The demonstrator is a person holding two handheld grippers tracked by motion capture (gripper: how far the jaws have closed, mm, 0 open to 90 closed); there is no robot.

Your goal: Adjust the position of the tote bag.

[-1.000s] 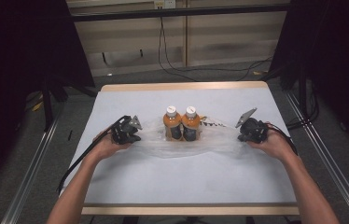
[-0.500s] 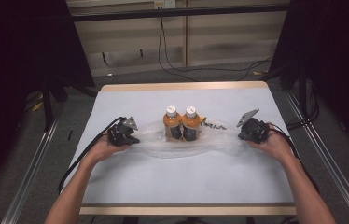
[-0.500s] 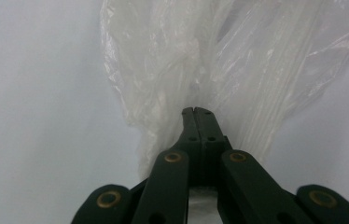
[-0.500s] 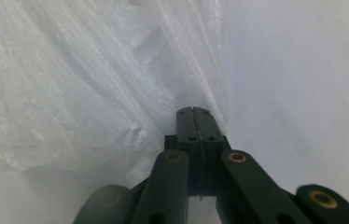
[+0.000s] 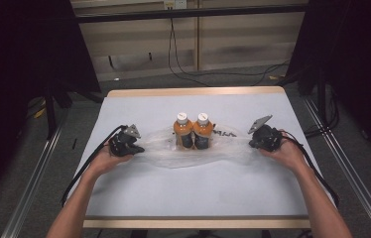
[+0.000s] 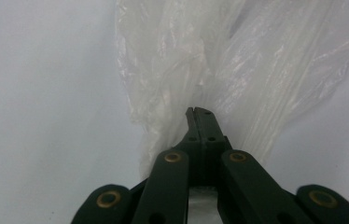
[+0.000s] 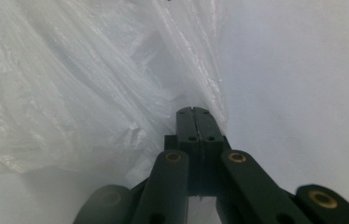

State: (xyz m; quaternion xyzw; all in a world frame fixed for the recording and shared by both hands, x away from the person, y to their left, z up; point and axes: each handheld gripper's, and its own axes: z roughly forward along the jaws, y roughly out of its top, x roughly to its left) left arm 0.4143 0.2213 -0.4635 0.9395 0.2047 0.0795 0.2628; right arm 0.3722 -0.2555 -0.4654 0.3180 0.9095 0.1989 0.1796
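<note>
Left gripper: the black two-jaw left gripper (image 5: 135, 144) sat near the left edge of the pale grey table top with a light wooden rim (image 5: 124, 198), held in the person's left hand (image 5: 108, 157); a black cable trailed from it toward the near edge.
Left jaws: in the left gripper view the left gripper (image 6: 199, 112) had its jaws pressed together, pinching a fold of the thin clear crinkled plastic bag (image 6: 219, 60).
Bag: the plastic bag (image 5: 163, 148) lay spread across the middle of the table, stretched between the two grippers (each end drawn to a gathered point at the jaws).
Bottles: two orange-filled bottles with white caps and dark labels (image 5: 193, 131) stood upright side by side, touching, at the centre of the table, with the bag's film around their bases; whether they stood inside it could not be told.
Right jaws: in the right gripper view the right gripper (image 7: 194, 111) was likewise clamped on a bunched edge of the plastic bag (image 7: 70, 93).
Right gripper: the black two-jaw right gripper (image 5: 253, 140) rested near the right edge, in the right hand (image 5: 285, 151).
</note>
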